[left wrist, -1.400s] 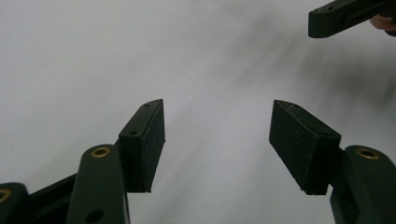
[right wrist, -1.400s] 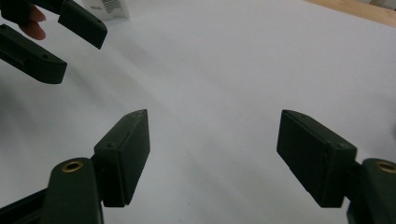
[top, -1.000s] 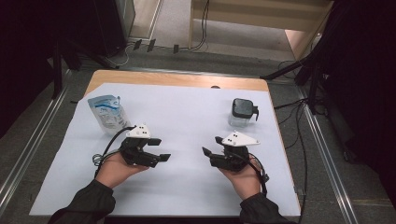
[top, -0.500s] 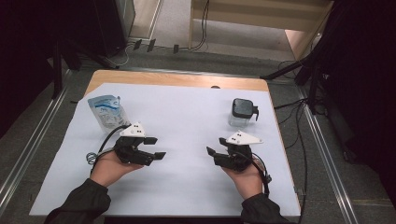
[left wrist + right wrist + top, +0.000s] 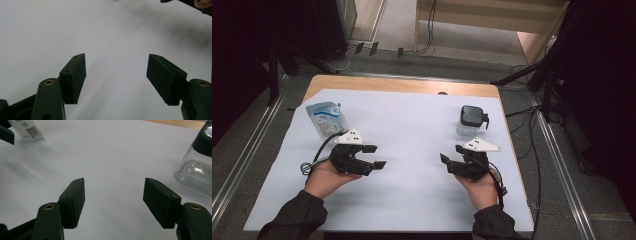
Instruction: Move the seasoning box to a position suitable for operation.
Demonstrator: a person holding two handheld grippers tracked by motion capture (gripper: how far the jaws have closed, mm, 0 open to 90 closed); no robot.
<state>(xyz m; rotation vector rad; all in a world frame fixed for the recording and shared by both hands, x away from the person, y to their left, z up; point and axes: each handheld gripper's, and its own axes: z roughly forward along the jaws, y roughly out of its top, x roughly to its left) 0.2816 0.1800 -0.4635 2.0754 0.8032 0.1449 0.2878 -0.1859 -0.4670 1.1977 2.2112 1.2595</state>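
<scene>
My left gripper (image 5: 374,156) is held low over the white sheet at the left, pointing right, open and empty; its own view shows the jaws (image 5: 116,77) wide apart over bare sheet. The right gripper (image 5: 451,161) sits at the right, pointing left, open and empty (image 5: 113,200). A blue and white pouch (image 5: 326,118) lies just behind the left gripper. A clear glass jar with a black lid (image 5: 471,120) stands just behind the right gripper; it also appears at the right edge of the right gripper view (image 5: 197,170), and the pouch (image 5: 27,130) at its top left.
The white sheet (image 5: 412,125) covers most of a wooden table (image 5: 377,84). Metal rails run along both sides on the floor (image 5: 557,165). Cables (image 5: 517,165) trail from the right gripper over the table's right edge.
The left hand and its gripper have shifted a little to the left and toward the person. The right gripper has barely moved. Both stay open.
</scene>
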